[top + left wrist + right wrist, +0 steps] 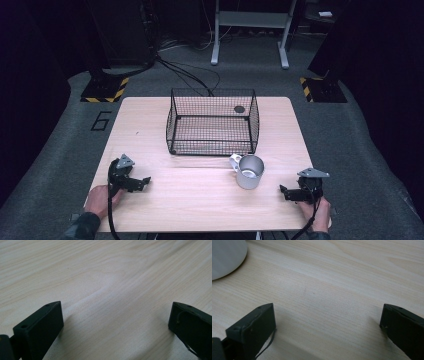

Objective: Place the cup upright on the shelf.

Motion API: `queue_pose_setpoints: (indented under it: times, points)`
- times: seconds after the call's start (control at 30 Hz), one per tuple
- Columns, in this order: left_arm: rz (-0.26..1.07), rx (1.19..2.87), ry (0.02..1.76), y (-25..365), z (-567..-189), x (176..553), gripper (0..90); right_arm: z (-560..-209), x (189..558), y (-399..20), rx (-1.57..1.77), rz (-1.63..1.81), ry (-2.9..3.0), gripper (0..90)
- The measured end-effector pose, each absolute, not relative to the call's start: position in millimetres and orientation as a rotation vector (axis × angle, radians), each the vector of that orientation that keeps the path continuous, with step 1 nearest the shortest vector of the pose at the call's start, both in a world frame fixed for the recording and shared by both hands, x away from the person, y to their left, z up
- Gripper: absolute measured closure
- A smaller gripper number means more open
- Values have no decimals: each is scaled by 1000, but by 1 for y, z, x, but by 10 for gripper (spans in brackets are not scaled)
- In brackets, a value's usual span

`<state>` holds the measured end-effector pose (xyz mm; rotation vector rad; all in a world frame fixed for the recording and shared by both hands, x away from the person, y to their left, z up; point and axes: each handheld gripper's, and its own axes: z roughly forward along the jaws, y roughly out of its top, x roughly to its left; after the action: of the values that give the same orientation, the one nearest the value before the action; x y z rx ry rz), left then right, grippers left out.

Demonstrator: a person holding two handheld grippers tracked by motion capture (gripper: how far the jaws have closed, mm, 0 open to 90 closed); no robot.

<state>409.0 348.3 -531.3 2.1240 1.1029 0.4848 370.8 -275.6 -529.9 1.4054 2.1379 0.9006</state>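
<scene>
**2 grippers at rest on a wooden table**

We see a black wire basket (212, 121) and, near it, a cylindrical metal mug (249, 171) upright, handle toward the basket. Left gripper (145, 181) and right gripper (283, 190) rest with jaws spread, empty.

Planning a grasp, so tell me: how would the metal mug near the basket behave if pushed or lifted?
The mug looks like thin, shiny metal, so probably light, rigid and somewhat slippery. It seems to lie tilted on its side, so a push may roll it, though its handle would likely check that.
</scene>
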Motion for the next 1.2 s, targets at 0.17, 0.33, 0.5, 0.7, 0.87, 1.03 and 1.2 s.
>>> queue_pose_setpoints:
  times: [0.17, 0.33, 0.5, 0.7, 0.87, 1.03, 1.2]
  points:
    - [487, 2129, 1095, 349, -531, 410, 0, -530, 371, -276, 1401, 900, 2140, 0]
    - [489, 2118, 1099, 348, -532, 410, 0, -530, 371, -275, 1406, 907, 2132, 0]
    - [494, 2118, 1109, 347, -531, 412, 1, -530, 371, -275, 1406, 907, 2132, 0]
    - [491, 2117, 1110, 347, -531, 412, 1, -530, 372, -275, 1404, 899, 2134, 0]
    - [493, 2119, 1107, 347, -531, 412, 1, -527, 370, -273, 1417, 927, 2152, 0]
    - [492, 2118, 1109, 347, -531, 412, 1, -517, 367, -272, 1415, 981, 2136, 0]
    - [493, 2130, 1101, 347, -531, 412, 1, -494, 359, -267, 1397, 1085, 2125, 0]
